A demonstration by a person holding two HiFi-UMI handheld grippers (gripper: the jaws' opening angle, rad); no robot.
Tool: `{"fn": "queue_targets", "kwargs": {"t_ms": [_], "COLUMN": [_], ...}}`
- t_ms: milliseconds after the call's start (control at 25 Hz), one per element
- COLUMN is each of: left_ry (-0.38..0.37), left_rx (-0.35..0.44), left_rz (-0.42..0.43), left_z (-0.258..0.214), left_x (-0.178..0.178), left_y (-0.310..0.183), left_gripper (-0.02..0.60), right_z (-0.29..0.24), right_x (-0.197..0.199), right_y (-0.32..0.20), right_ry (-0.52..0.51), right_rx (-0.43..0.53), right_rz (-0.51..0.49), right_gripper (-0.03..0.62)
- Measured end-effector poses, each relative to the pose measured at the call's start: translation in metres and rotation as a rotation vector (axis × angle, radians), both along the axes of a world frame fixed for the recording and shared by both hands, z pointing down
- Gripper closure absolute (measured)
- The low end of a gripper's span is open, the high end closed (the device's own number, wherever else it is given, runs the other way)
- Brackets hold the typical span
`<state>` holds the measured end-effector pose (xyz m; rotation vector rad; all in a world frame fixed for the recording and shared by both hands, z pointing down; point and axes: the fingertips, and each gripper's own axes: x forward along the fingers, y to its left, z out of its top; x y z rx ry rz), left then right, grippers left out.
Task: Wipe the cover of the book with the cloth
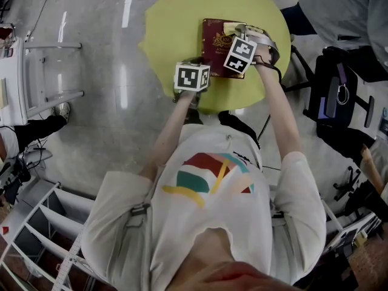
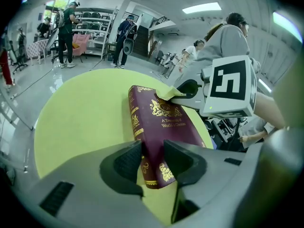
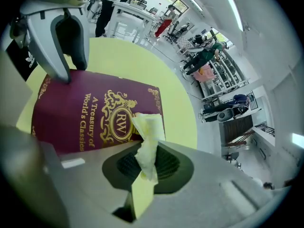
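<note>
Book (image 3: 80, 113), a maroon hardback with gilt embossed lettering, lies flat near the centre of the round, smooth yellow-green counter (image 1: 176, 23). Left gripper (image 2: 152, 163) clamps the book's near end; right gripper (image 3: 145, 167) pinches a crumpled pale-yellow cloth (image 3: 148, 137) at the cover's far end.

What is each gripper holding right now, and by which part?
Left gripper clamps the maroon book at its near spine corner. Right gripper pinches the pale yellow cloth by one end; the rest sticks out over the book.
</note>
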<state>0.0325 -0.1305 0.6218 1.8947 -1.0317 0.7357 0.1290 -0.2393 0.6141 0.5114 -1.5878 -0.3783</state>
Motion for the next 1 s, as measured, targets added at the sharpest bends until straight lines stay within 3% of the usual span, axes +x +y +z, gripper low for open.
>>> {"fn": "queue_targets", "kwargs": {"t_ms": [1000], "left_ry": [0.016], "left_rx": [0.016], "left_rz": [-0.005], "left_z": [0.000], "left_x": [0.000], "left_y": [-0.002], "left_gripper": [0.431], "right_z": [0.003], "right_x": [-0.004], "right_y": [0.108], "right_ry": [-0.007], "right_rx": [-0.098], "right_rz": [0.045], "right_gripper": [0.565]}}
